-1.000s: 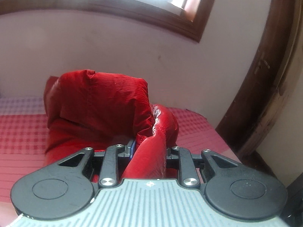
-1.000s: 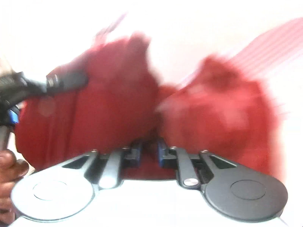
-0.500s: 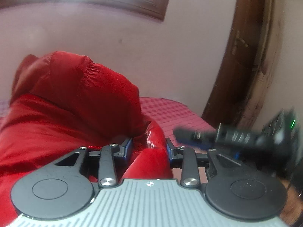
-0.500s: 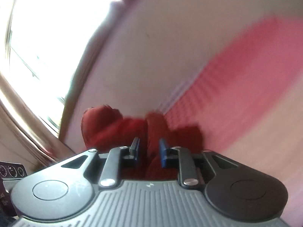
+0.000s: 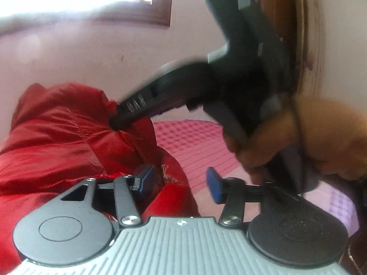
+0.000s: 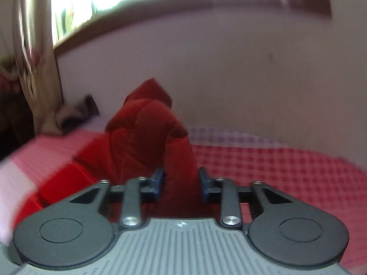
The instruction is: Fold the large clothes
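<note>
Bedding in red-and-pink check covers the bed (image 6: 286, 167), which stands against a pale wall (image 6: 229, 68) under a wood-framed window (image 5: 160, 2). The red garment (image 5: 57, 142) lies heaped on it. The left gripper (image 5: 179, 182) has just been opening, fingers spread with cloth loose between; the right gripper (image 6: 181, 182), just been closing, pinches a red fold.

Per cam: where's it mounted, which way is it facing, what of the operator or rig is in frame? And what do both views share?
Left wrist: on the left gripper, facing forward along its fingers at the red garment, the checked bedcover, wall and window; its jaws have just been opening and stand apart. The right gripper and the hand holding it cross the frame.
Right wrist: on the right gripper, facing the garment, shut on a fold of it; no hand shows.
Shared: red garment, checked bedcover, wall, window.
</note>
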`<state>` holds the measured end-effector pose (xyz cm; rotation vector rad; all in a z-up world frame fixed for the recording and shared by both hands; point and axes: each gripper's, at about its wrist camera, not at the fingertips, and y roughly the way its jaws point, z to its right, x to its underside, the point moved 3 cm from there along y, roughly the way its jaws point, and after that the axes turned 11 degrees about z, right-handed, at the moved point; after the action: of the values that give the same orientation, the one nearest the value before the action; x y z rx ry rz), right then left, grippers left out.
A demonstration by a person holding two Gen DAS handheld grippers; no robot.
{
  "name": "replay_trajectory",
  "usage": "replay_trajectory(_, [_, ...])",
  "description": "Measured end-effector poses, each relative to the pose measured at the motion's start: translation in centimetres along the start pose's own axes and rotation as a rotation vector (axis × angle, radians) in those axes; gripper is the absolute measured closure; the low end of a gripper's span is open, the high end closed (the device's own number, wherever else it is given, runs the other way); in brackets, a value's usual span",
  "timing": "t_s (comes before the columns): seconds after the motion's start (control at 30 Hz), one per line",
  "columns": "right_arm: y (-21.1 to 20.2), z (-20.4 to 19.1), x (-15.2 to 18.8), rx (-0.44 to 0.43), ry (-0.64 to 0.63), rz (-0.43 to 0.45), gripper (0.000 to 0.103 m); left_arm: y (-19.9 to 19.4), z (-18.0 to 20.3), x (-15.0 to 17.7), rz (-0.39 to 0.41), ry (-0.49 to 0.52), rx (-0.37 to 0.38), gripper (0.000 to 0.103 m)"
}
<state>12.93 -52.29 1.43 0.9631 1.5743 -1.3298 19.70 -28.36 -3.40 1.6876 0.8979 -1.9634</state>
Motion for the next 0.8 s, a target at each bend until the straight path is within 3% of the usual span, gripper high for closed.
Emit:
replay_trajectory(0.07, [-0.1, 0.2, 0.6, 0.013, -0.017, 0.012, 0.083, -2.0, -0.1, -0.9, 0.026, -0.036, 0.017, 0.037])
replay_trajectory(0.17, [-0.8, 0.8, 1.1, 0.039, -0.001, 0.038, 0.09, -6.6, -0.1, -1.8, 0.103, -0.025, -0.047, 0.007])
replay_trajectory(0.27, [-1.7, 1.9, 1.4, 0.067, 0.043, 0.065, 0.097, -9.9, -1.6, -2.4, 0.188, -0.067, -0.117, 0.007])
replay_trajectory(0.33, [-1.4, 2.9, 2.0, 0.083, 0.042, 0.05, 0.1, -10.1, -2.8, -2.2, 0.179, -0.058, -0.165, 0.01])
replay_trajectory(0.4, [-1.6, 3.4, 2.5, 0.086, 0.045, 0.017, 0.101, -8.7, -3.9, -1.2, 0.106, -0.092, -0.151, 0.028])
replay_trajectory(0.5, [-2.2, 3.9, 3.1, 0.085, 0.102, 0.041, 0.1, -7.2, -4.4, 0.2, 0.064, -0.112, -0.102, 0.031])
replay_trajectory(0.63, [-4.3, 4.9, 2.0, 0.026, 0.271, 0.139, 0.097, -6.3, -2.8, 1.0, 0.072, -0.044, -0.064, 0.031])
replay_trajectory(0.67, [-4.6, 4.7, 1.3, -0.012, 0.295, 0.158, 0.086, -6.3, -2.5, 1.3, 0.071, -0.033, -0.057, 0.028])
replay_trajectory(0.77, [-4.1, 3.3, -0.6, -0.087, 0.313, 0.132, 0.0, -5.7, -2.0, 1.8, 0.074, 0.01, -0.053, 0.024])
replay_trajectory(0.8, [-3.4, 2.7, -0.8, -0.101, 0.307, 0.117, 0.0, -5.7, -1.9, 1.9, 0.073, 0.015, -0.052, 0.022])
